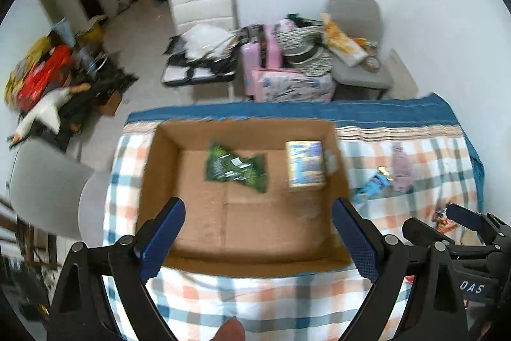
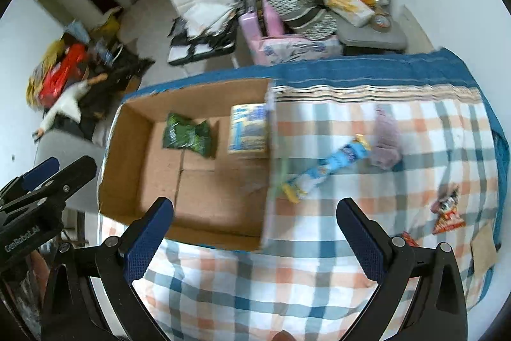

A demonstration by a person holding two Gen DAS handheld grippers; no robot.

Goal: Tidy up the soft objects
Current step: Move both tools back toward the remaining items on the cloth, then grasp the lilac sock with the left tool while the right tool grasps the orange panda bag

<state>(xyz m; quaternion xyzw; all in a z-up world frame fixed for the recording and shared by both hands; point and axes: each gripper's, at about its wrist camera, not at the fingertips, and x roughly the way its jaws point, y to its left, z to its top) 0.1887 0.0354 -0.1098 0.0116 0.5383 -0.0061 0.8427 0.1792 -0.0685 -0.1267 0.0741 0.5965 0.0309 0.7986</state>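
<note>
An open cardboard box (image 1: 242,226) lies on a checked cloth and holds a green packet (image 1: 234,166) and a yellow-blue pack (image 1: 305,163). My left gripper (image 1: 258,240) is open and empty above the box's near part. My right gripper (image 2: 255,235) is open and empty above the box's near right corner (image 2: 265,232). The box (image 2: 204,197), green packet (image 2: 186,139) and yellow-blue pack (image 2: 249,133) also show in the right wrist view. On the cloth to the right lie a long blue packet (image 2: 329,168), a pink soft item (image 2: 385,143) and a red-orange packet (image 2: 447,213).
The checked cloth (image 2: 319,277) has a blue border (image 2: 351,67) at the far edge. Behind it stand a white chair (image 1: 204,15), a grey chair (image 1: 357,21) and a pile of pink bags (image 1: 287,69). A grey chair (image 1: 48,187) stands at the left.
</note>
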